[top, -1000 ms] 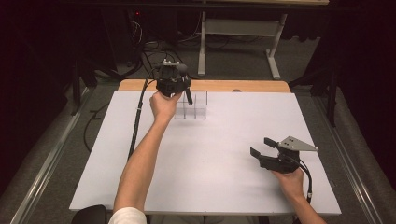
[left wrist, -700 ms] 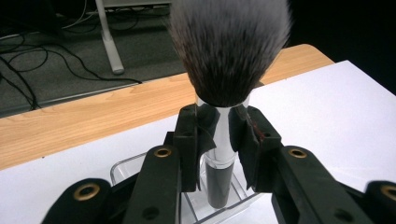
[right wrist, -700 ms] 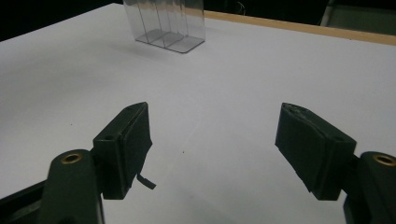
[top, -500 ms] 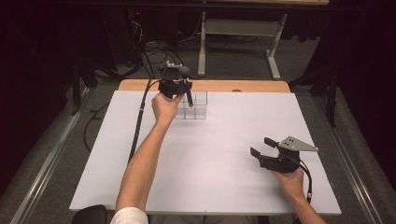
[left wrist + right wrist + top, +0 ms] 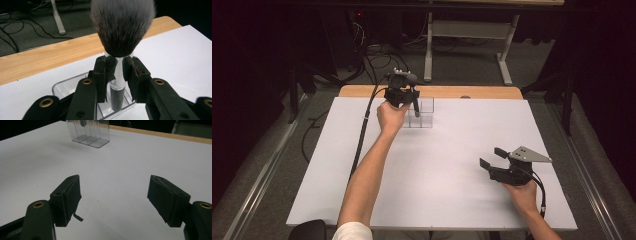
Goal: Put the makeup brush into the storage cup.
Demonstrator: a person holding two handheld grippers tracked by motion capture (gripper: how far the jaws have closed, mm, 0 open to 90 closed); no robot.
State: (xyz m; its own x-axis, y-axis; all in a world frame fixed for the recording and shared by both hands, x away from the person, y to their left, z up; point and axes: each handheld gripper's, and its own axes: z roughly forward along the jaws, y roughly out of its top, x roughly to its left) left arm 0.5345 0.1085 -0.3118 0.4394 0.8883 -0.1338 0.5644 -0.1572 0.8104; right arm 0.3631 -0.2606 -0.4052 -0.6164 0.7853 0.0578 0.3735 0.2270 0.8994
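White worktop (image 5: 447, 200), far edge, left of centre: clear compartmented organiser (image 5: 421, 114), over which the left gripper (image 5: 117, 75) clamps a make-up brush (image 5: 120, 37) upright, handle entering a compartment — lower straight, release once seated; right gripper (image 5: 115, 202) gapes idle near the right edge.

Dark room; grey carpet floor (image 5: 272, 165) strewn with black cables (image 5: 377, 55); a white-legged desk frame (image 5: 467, 35) stands behind the counter (image 5: 437, 195).
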